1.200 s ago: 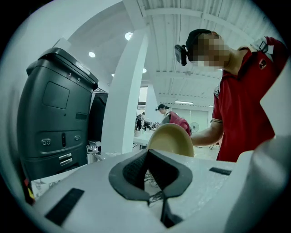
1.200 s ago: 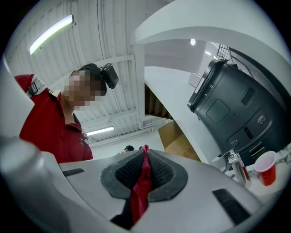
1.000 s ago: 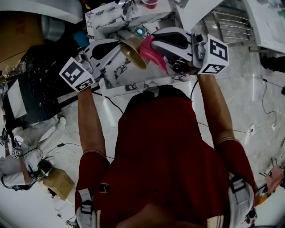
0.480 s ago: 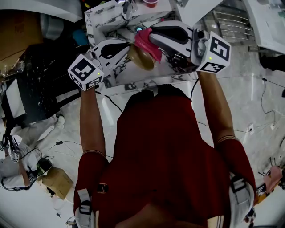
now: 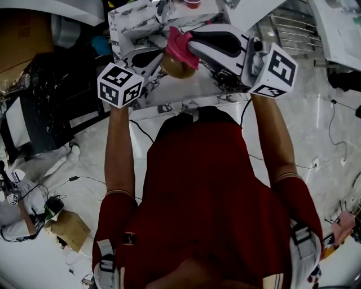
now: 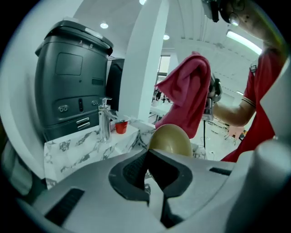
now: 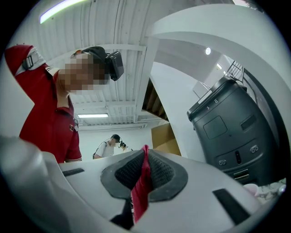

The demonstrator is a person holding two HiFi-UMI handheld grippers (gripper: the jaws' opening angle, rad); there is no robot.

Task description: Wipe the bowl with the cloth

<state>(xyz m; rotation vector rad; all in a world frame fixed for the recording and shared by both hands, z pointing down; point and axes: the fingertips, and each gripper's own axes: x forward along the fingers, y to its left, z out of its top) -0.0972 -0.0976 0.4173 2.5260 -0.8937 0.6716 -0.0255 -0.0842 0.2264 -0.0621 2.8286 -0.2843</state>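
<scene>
My left gripper (image 6: 148,157) pinches the bowl (image 6: 172,141); my right gripper (image 7: 144,157) clamps the cloth (image 5: 179,46) against it. Mid-wipe; next, rub around.

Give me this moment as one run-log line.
left gripper: shut on bowl | right gripper: shut on cloth | cloth against bowl, above counter

In the head view the crumpled pink cloth (image 5: 179,45) covers most of the round gold bowl (image 5: 174,69). At twelve o'clock the frame edge cuts off a small red cup (image 5: 192,3) on the marble worktop (image 5: 192,90).
</scene>
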